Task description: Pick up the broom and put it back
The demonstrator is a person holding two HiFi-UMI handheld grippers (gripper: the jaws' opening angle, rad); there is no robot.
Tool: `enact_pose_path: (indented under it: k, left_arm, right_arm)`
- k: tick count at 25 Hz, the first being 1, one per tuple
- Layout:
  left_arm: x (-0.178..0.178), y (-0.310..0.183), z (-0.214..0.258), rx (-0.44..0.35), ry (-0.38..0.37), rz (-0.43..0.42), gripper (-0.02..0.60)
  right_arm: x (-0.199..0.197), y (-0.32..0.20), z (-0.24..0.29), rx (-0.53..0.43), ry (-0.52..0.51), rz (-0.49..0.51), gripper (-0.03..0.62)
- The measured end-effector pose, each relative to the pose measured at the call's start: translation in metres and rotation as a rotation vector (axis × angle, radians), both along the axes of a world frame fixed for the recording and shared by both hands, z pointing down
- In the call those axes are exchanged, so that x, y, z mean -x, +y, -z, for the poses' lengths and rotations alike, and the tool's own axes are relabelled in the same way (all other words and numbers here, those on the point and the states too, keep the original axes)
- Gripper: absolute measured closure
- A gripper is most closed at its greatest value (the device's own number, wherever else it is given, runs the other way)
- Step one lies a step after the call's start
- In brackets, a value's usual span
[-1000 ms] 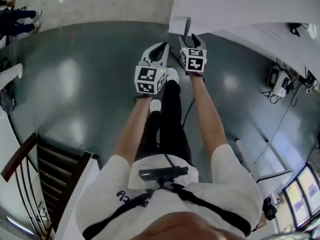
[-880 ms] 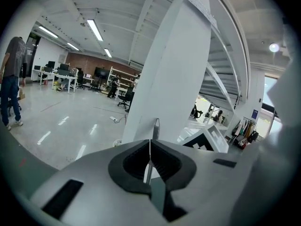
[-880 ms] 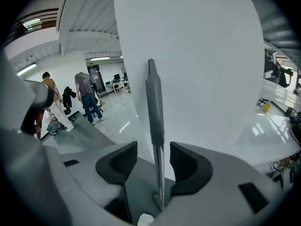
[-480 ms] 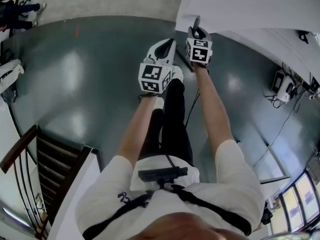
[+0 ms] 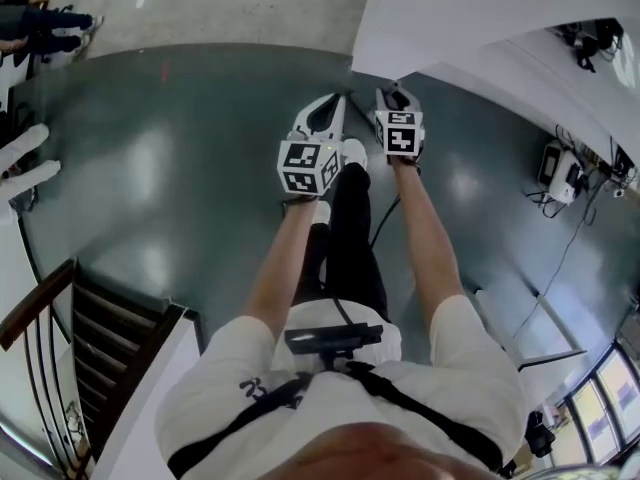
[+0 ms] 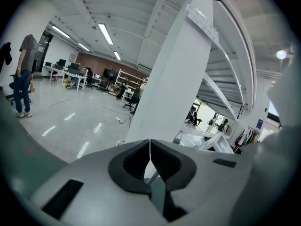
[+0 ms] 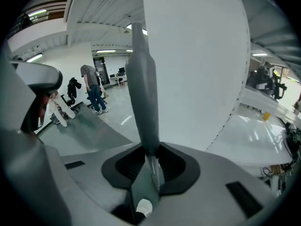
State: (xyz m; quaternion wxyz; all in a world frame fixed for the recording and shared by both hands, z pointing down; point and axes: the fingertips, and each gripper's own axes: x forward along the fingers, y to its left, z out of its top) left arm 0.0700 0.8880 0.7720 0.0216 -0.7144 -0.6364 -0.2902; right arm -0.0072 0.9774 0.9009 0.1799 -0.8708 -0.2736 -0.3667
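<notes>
The broom's grey handle (image 7: 141, 88) rises upright out of my right gripper (image 7: 153, 161). Its thin metal shaft runs down between the pads, which are closing and press on it. In the head view the right gripper (image 5: 396, 96) points down and away from me by the white pillar, and only the tip of the handle (image 5: 399, 89) shows past it. My left gripper (image 5: 330, 106) hangs just to its left, pads together, and nothing clear shows between them. In the left gripper view the left gripper (image 6: 150, 154) faces the pillar. The broom's head is hidden.
A broad white pillar (image 5: 480, 8) stands right ahead of both grippers. My legs and a white shoe (image 5: 350, 151) are below them on the dark green floor. A stair rail (image 5: 40, 318) is at lower left. Cables and a device (image 5: 555, 168) lie right. A person (image 6: 23, 74) stands far off.
Both grippers have drifted a little lower in the head view. Less of the grey handle now sticks out past the right gripper than a second ago.
</notes>
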Motion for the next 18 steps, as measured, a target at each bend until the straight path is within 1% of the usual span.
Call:
enact_pose_path:
  k: [4,7,10,14,18]
  left_arm:
    - [0.011,-0.029,0.026,0.014,-0.003,0.003,0.569]
    - [0.014,-0.043,0.059,0.051,0.018,0.005,0.569]
    - [0.015,-0.053,0.100,0.106,0.047,0.004,0.569]
    - [0.013,-0.070,0.171,0.180,0.111,-0.013,0.569]
    - [0.025,-0.090,0.236,0.254,0.162,-0.018,0.569]
  right_arm:
    - [0.023,-0.033,0.043,0.026,0.025,-0.026,0.494]
    - [0.031,-0.045,0.093,0.065,0.087,-0.067,0.494]
    - [0.033,-0.052,0.157,0.122,0.179,-0.103,0.494]
    - [0.031,-0.072,0.258,0.227,0.310,-0.131,0.494]
    - [0.035,-0.094,0.347,0.341,0.388,-0.076,0.494]
